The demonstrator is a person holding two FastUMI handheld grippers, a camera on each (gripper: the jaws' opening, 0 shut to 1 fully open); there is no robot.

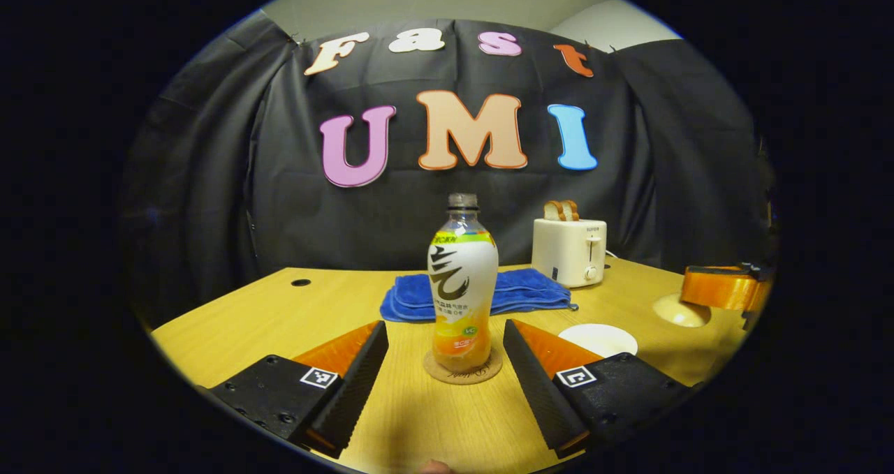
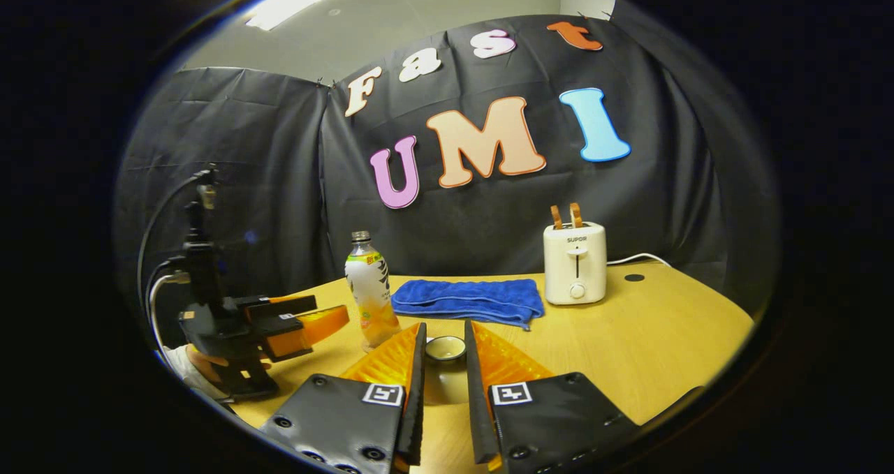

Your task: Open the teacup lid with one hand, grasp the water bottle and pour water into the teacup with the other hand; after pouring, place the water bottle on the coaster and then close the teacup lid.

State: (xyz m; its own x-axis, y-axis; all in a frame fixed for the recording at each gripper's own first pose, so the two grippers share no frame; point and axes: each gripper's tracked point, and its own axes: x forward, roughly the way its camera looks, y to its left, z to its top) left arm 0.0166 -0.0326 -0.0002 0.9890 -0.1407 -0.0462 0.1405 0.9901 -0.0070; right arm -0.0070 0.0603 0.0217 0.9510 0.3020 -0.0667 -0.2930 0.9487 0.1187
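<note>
My left gripper [image 1: 445, 345] stands open around the water bottle [image 1: 462, 285], upright on its coaster [image 1: 462, 375]. My right gripper [image 2: 444, 354] grips the teacup lid's knob [image 2: 445, 348].

A light wooden table [image 1: 230, 320] with a small round hole near its far corner carries everything. Straight ahead of the left gripper's fingers, a round cork coaster [image 1: 462, 374] lies on the wood. Beyond it a folded blue towel [image 1: 517, 289] lies flat, with a cream two-slot toaster [image 1: 569, 252] standing just to its right. A white round lid [image 1: 598, 338] rests right of the coaster, and farther right stands a pale teacup [image 1: 681, 311].
</note>
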